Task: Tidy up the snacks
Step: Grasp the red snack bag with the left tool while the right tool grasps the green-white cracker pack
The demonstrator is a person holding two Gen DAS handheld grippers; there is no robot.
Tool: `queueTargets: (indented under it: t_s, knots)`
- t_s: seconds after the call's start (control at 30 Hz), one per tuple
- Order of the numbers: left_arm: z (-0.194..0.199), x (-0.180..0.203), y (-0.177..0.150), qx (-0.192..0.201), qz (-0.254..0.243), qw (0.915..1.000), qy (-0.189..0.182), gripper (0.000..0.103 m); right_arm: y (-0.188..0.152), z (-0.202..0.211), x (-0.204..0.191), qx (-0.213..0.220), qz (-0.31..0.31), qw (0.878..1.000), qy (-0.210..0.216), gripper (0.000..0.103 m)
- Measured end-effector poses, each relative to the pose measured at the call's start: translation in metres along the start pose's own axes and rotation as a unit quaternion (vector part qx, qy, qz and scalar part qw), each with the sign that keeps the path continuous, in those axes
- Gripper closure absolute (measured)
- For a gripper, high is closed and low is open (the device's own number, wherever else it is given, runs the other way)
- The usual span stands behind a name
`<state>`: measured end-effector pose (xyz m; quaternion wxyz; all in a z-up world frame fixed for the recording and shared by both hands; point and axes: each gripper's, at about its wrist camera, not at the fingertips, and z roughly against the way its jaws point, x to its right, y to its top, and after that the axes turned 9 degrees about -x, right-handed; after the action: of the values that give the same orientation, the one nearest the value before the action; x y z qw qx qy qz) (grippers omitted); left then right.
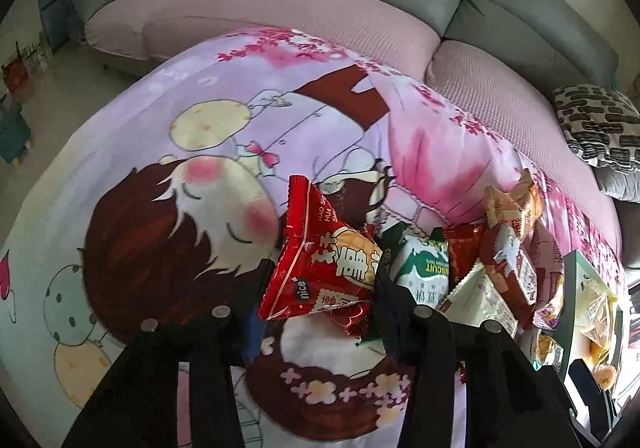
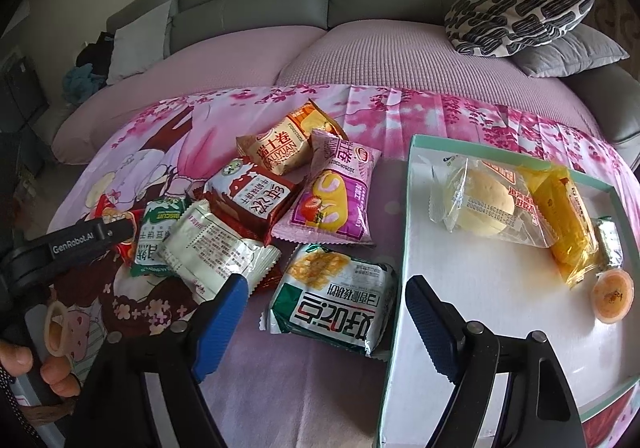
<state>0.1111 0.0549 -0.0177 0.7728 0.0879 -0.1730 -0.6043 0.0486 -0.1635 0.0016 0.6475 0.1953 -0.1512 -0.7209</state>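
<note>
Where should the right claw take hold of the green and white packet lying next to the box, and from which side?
Grip the green and white packet across its short width from above. It lies flat, directly under the open right claw; the box wall blocks its right end.

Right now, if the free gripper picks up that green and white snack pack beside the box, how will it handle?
The green and white pack looks puffy and crinkled, so it probably feels light and dents under the open right gripper. Its glossy film may slip. It lies flat on the cloth beside the box, so rolling seems unlikely.
</note>
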Motion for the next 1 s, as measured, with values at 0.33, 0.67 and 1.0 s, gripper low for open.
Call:
queueTargets:
  t_s: [0.33, 0.67, 1.0]
  knots:
    - [0.021, -0.017, -0.008, -0.001, 0.023, 0.9995, -0.022, 0.055, -0.002, -0.002, -0.008, 0.002, 0.025, 1.000, -0.003, 0.020]
    - [0.037, -0.021, -0.011, 0.010, 0.027, 0.9989, -0.036, 0.055, -0.005, -0.010, -0.011, -0.018, 0.024, 0.999, 0.024, 0.021]
    - [0.035, -0.023, -0.011, 0.004, 0.030, 0.9988, -0.038, 0.054, -0.008, -0.015, -0.019, -0.029, 0.026, 0.997, 0.067, 0.020]
